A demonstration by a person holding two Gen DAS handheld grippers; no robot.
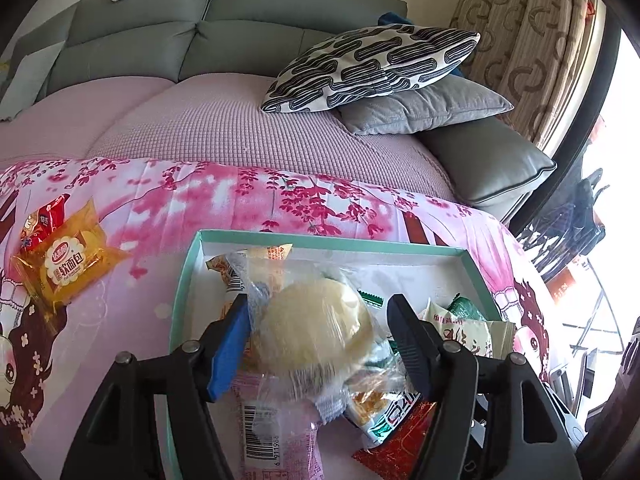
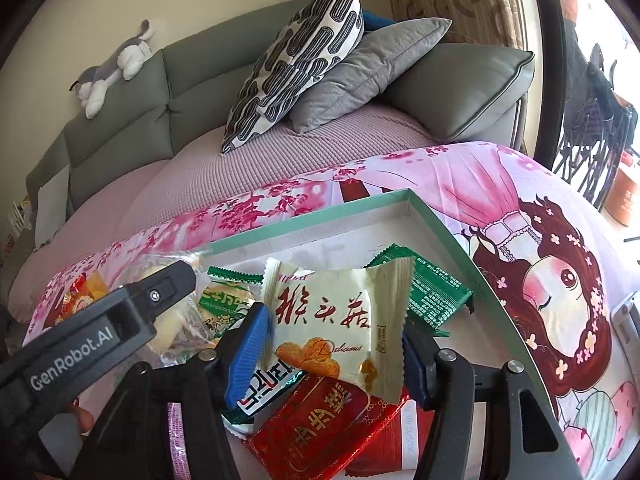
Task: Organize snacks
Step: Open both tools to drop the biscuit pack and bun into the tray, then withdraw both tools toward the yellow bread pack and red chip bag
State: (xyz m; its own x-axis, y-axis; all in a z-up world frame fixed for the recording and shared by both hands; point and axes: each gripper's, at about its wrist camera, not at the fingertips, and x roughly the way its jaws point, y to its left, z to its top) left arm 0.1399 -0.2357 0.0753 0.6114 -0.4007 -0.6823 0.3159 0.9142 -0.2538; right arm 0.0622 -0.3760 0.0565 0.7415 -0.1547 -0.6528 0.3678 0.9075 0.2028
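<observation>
**A:** Where do the snacks sit?

**B:** Most lie in a shallow teal-rimmed box [image 1: 192, 264] on a pink floral cloth [image 1: 168, 200]. In the left wrist view the left gripper [image 1: 316, 332] is over the box with a clear-wrapped round pale bun [image 1: 316, 336] between its fingers. The blue pad touches the wrapper at the bun's 9 o'clock; the black finger at 3 o'clock stands just off it, so I can't tell whether it is really pinching or merely spread around the bun.

**A:** And the other claw?

**B:** In the right wrist view the right gripper [image 2: 336, 340] is pressed onto a cream biscuit packet with red Chinese characters [image 2: 340, 320], one finger on each side edge, the packet raised above the pile.

**A:** What is under it?

**B:** A red foil packet [image 2: 320, 428] at 6 o'clock, a green packet [image 2: 432, 296] at 2 o'clock and a green-and-white one [image 2: 224, 304] at 10 o'clock, all inside the box.

**A:** Anything outside the box?

**B:** In the left wrist view, at 9 o'clock of the box and well apart, a yellow soft-bread packet [image 1: 68, 264] lies on the cloth, partly over a red packet [image 1: 50, 214]. Beyond, at 12 o'clock, a grey sofa [image 1: 160, 44] holds a black-and-white patterned cushion [image 1: 372, 68] stacked on a grey cushion [image 1: 424, 108].
</observation>
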